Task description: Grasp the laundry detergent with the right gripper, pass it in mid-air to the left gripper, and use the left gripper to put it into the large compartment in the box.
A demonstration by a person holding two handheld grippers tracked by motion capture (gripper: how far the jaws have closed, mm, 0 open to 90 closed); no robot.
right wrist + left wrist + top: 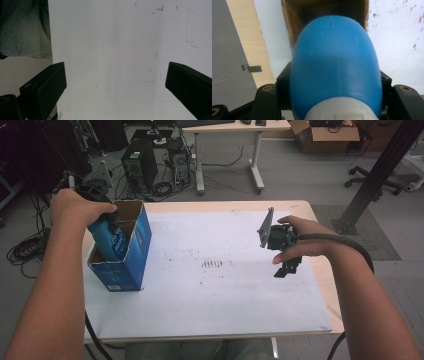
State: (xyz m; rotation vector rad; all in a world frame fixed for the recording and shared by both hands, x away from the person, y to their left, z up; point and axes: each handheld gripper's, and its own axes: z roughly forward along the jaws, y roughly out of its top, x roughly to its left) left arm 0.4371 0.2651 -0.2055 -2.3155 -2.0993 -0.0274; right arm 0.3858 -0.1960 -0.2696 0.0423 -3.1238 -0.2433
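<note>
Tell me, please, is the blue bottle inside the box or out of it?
Partly in: the left gripper holds the blue bottle, its lower end in the open box.

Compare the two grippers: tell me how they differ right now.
The left gripper is shut on the blue bottle, while the right gripper stands open with nothing between its jaws. The left gripper is at the open blue carton, with the bottle partly inside; the right gripper hangs over the bare white sheet. Both are hand-held with black jaws.
</note>
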